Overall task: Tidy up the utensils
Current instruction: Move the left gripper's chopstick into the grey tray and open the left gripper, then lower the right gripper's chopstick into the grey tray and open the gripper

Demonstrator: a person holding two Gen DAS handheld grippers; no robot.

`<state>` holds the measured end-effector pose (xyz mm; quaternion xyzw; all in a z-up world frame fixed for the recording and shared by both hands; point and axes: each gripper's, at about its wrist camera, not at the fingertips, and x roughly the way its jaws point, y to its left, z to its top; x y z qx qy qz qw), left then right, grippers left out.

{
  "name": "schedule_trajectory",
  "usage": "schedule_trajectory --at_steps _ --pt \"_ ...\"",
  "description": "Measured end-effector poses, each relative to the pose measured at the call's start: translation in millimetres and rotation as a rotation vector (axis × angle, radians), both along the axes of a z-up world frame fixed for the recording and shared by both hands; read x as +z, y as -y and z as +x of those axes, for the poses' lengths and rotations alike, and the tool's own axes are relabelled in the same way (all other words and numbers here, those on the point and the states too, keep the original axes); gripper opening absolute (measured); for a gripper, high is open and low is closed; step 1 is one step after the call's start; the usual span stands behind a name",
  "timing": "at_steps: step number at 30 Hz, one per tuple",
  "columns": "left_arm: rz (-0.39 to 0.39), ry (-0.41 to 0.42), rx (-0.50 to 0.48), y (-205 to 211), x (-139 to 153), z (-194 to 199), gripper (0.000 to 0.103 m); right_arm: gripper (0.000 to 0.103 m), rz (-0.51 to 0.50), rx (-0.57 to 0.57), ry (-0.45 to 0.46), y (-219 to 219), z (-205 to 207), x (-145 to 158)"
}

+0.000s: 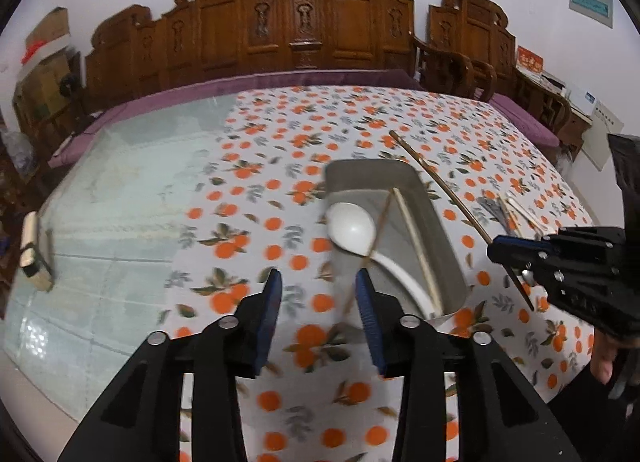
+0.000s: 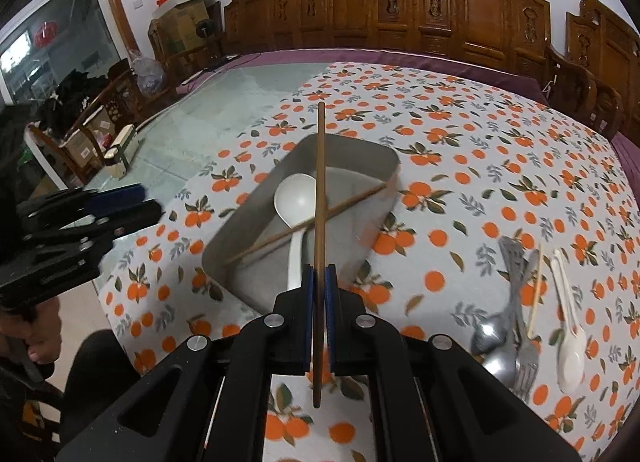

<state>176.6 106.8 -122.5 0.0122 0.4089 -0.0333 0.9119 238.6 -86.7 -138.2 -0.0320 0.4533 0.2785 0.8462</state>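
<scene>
A grey metal tray [image 1: 434, 218] [image 2: 384, 158] sits on the orange-print tablecloth. In it lie a white ladle [image 1: 352, 228] [image 2: 294, 198], a brown chopstick [image 2: 344, 204] laid across it, and a pale chopstick [image 1: 416, 246]. My right gripper [image 2: 319, 274] is shut on a second brown chopstick [image 2: 320, 190] [image 1: 440, 182], held above the tray. My left gripper [image 1: 319, 282] is open and empty, hovering at the tray's near left corner.
Metal spoons and forks [image 2: 508, 318], a pale chopstick [image 2: 535, 286] and a white spoon [image 2: 570, 338] lie on the cloth right of the tray. A small box [image 1: 34, 250] [image 2: 122, 152] stands on the glass tabletop at left. Carved wooden chairs [image 1: 288, 22] line the far side.
</scene>
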Motion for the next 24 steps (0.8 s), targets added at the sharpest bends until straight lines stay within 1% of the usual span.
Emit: schedule_trajectory --at_steps 4,6,8,10,13,14,15,17,21,24 --pt "0.003 0.015 0.02 -18.0 4.6 -7.1 0.04 0.007 0.007 -0.006 -0.018 -16.7 10.6 -4.7" --pt "-0.008 0.026 0.03 -24.8 5.4 -8.3 0.049 0.007 0.005 -0.016 -0.027 -24.8 16.5 -8.9" --pt "-0.021 0.028 0.036 -28.7 5.1 -8.3 0.05 0.007 0.002 -0.026 -0.033 -30.5 21.9 -11.9" --pt "-0.027 0.024 0.038 -29.7 5.1 -7.8 0.054 0.007 0.003 -0.04 -0.04 -36.4 28.0 -15.9" --pt "-0.033 0.034 0.036 -32.2 5.9 -8.5 0.064 0.007 0.009 -0.063 -0.06 -41.8 37.1 -23.2" --pt "-0.034 0.037 0.039 -33.2 6.2 -8.5 0.072 0.007 0.008 -0.072 -0.069 -43.9 39.6 -27.2" --pt "-0.035 0.04 0.042 -34.2 6.7 -8.8 0.075 0.007 0.006 -0.078 -0.076 -46.0 41.2 -30.5" --pt "-0.043 0.041 0.045 -36.4 6.7 -9.2 0.078 0.007 -0.015 -0.087 -0.083 -50.5 42.5 -39.3" --pt "-0.038 0.049 0.052 -38.0 7.0 -9.3 0.089 0.007 -0.045 -0.104 -0.103 -53.1 43.6 -53.7" --pt "-0.036 0.045 0.05 -38.0 6.4 -8.5 0.091 0.007 -0.065 -0.11 -0.112 -54.3 46.4 -60.3"
